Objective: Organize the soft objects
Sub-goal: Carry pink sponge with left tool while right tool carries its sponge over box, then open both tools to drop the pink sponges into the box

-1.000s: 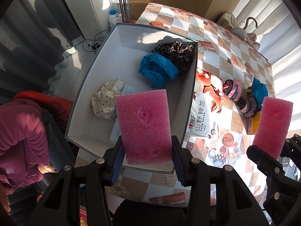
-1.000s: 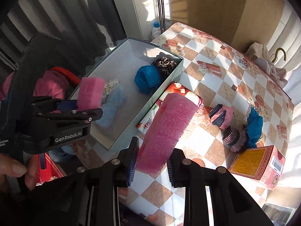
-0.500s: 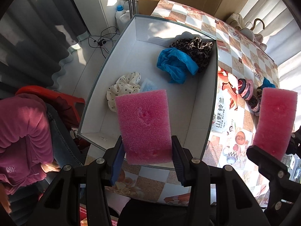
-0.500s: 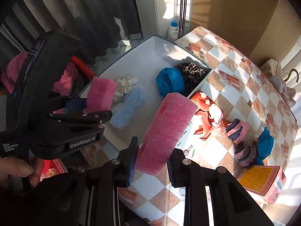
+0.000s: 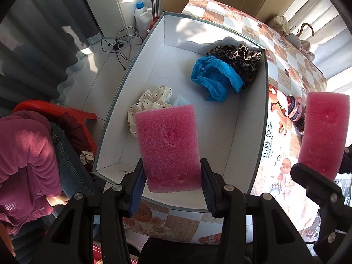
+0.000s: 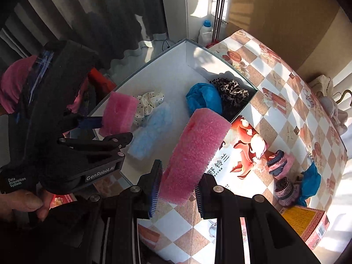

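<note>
My left gripper [image 5: 171,173] is shut on a flat pink sponge [image 5: 168,143], held over the near end of a white box [image 5: 129,83]. In the right wrist view that same sponge [image 6: 120,112] hangs over the box's near left corner. A second pink sponge [image 6: 195,151] sits clamped in my right gripper [image 6: 177,190], above the box's near right rim; it also shows in the left wrist view [image 5: 324,132]. Inside the box lie a blue cloth [image 5: 216,79], a leopard-print scrunchie [image 5: 239,59], a polka-dot scrunchie [image 5: 151,101] and a pale blue fluffy piece [image 6: 151,132].
On the checkered tablecloth [image 6: 283,83] right of the box lie a printed bag [image 6: 242,145], knitted pink-and-dark pieces [image 6: 280,165], a blue cloth [image 6: 311,180] and a yellow-red carton [image 6: 305,224]. A person in a pink top [image 5: 26,154] sits at left by a red chair [image 5: 55,110].
Both grippers have shifted leftward over the box with their sponges still clamped. The box fills more of both views, and the table objects have slid toward the right edge.
</note>
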### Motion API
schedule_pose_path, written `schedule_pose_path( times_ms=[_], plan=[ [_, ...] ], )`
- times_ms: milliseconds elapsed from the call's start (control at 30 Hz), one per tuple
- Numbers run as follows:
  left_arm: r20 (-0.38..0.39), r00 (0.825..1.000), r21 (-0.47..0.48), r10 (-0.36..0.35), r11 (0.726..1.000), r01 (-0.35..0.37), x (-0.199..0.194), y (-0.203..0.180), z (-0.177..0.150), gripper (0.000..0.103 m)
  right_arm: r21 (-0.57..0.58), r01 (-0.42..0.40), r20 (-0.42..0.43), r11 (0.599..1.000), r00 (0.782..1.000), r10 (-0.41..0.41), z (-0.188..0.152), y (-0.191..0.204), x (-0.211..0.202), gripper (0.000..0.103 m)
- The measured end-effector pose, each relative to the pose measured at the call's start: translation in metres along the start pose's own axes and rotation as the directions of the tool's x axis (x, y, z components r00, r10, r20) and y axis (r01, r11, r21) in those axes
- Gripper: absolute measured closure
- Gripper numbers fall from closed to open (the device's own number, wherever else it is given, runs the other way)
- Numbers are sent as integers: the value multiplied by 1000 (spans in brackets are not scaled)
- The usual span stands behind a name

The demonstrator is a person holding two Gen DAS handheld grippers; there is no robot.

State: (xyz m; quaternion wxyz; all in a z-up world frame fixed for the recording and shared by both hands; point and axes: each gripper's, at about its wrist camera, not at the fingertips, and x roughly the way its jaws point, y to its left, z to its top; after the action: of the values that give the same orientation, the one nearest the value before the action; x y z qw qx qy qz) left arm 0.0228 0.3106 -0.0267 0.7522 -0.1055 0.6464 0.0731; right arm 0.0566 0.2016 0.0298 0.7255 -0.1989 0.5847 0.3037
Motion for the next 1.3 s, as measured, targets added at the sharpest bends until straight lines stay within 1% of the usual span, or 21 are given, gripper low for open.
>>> schedule_pose_path(
  times_ms=[133, 267, 367, 567, 700, 733, 767, 800, 833, 867, 933, 1067, 1200, 1300],
  plan=[
    [-9, 1000, -13, -10, 1000, 10, 5, 5, 6, 52, 38, -6, 3, 999, 1000, 5, 11, -10, 3, 74],
    [-15, 999, -39, -31, 999, 30, 8, 14, 12, 52, 76, -30, 4, 997, 1000, 30, 19, -16, 5, 74],
    [-14, 998, -55, -64, 997, 63, 8, 17, 14, 52, 73, -41, -11, 996, 999, 42, 22, -14, 8, 74],
    [-20, 997, -83, -73, 994, 71, 11, 27, 19, 52, 45, -57, -62, 997, 996, 60, 27, -6, 21, 74],
    [3, 995, -86, -100, 991, 100, 6, 35, 26, 52, 36, -68, -45, 997, 997, 70, 36, -3, 20, 74],
    [13, 994, -87, -105, 991, 106, 3, 35, 28, 51, 39, -76, -41, 996, 996, 78, 39, -3, 19, 73],
    [21, 995, -90, -102, 990, 104, 1, 36, 30, 48, 42, -74, -33, 996, 997, 75, 41, -3, 17, 59],
    [26, 996, -97, -89, 991, 91, 0, 37, 32, 35, 42, -60, -20, 997, 998, 61, 42, -3, 15, 46],
    [36, 996, -106, -77, 991, 80, -2, 38, 33, 24, 44, -43, -5, 998, 999, 43, 42, -4, 13, 28],
    [44, 996, -115, -71, 991, 76, -3, 39, 33, 23, 49, -27, 10, 998, 1000, 26, 40, -4, 11, 28],
    [34, 995, -104, -95, 990, 98, 0, 38, 33, 23, 52, -28, 8, 998, 1000, 28, 37, -6, 11, 28],
    [30, 991, -79, -130, 988, 132, 3, 35, 30, 23, 53, 17, 15, 998, 1000, -18, 24, -13, 6, 28],
    [60, 978, -78, -199, 976, 204, 1, 42, 23, 23, 92, 64, 15, 994, 998, -65, -3, -28, -1, 28],
    [76, 976, -68, -205, 975, 210, 0, 53, 17, 23, 155, 80, -10, 985, 997, -80, -30, -43, -3, 28]
  ],
)
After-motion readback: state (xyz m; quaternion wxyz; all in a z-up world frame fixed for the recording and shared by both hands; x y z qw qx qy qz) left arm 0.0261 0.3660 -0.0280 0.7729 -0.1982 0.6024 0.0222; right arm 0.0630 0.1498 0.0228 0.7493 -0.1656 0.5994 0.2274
